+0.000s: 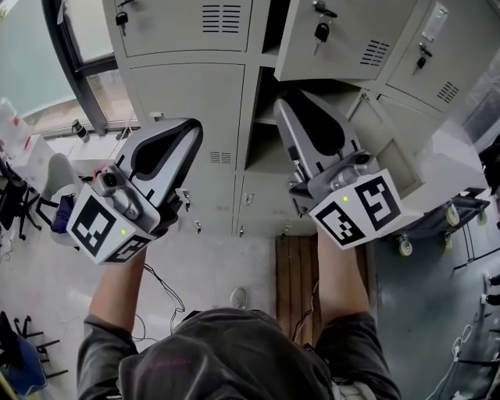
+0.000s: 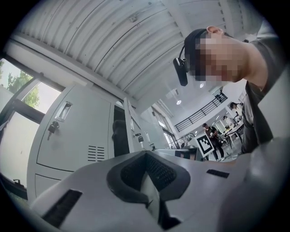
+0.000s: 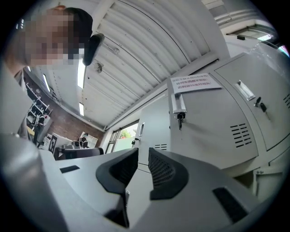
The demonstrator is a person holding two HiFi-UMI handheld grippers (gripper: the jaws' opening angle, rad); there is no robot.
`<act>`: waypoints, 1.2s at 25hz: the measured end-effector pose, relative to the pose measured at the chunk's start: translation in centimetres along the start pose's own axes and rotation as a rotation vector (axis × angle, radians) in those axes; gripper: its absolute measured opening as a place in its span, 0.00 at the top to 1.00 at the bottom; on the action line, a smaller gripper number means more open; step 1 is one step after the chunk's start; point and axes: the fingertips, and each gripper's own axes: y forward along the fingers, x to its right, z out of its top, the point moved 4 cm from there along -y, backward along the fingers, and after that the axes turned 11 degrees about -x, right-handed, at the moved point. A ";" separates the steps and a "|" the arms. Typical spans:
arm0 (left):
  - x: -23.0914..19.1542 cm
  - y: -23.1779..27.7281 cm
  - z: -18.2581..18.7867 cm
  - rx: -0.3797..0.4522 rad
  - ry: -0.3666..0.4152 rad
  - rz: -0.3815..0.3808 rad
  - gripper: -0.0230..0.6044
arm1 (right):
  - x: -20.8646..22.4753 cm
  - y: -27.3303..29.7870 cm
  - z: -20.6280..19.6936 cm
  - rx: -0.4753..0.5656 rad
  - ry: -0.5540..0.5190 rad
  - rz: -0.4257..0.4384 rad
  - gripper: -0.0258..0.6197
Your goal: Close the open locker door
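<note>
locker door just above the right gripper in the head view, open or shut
Open: the door stands swung out from the frame, with the dark inside showing beside it.

Lockers (image 1: 187, 101) from overhead, twice from below

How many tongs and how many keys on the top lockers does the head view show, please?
Tongs: 2, left and right
Keys: 3
Total: 5
</note>
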 end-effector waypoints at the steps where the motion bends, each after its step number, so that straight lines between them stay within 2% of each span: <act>1: 0.2 -0.3 -0.2 0.000 -0.009 -0.010 0.95 | -0.4 -0.4 -0.2 -0.006 -0.001 -0.011 0.84; 8: 2.2 -3.5 -1.2 -0.014 -0.080 -0.092 0.95 | -4.8 -4.0 -1.3 -0.057 0.029 -0.114 0.84; 18: 6.7 -8.2 -1.0 -0.025 -0.130 -0.203 0.95 | -11.2 -9.9 -2.0 -0.100 0.054 -0.240 0.84; 26: 9.8 -7.7 -1.7 -0.022 -0.175 -0.278 0.95 | -11.9 -14.4 -3.1 -0.139 0.077 -0.332 0.85; 30: 11.0 -6.1 -2.6 -0.032 -0.194 -0.305 0.95 | -11.0 -15.5 -3.3 -0.147 0.077 -0.335 0.85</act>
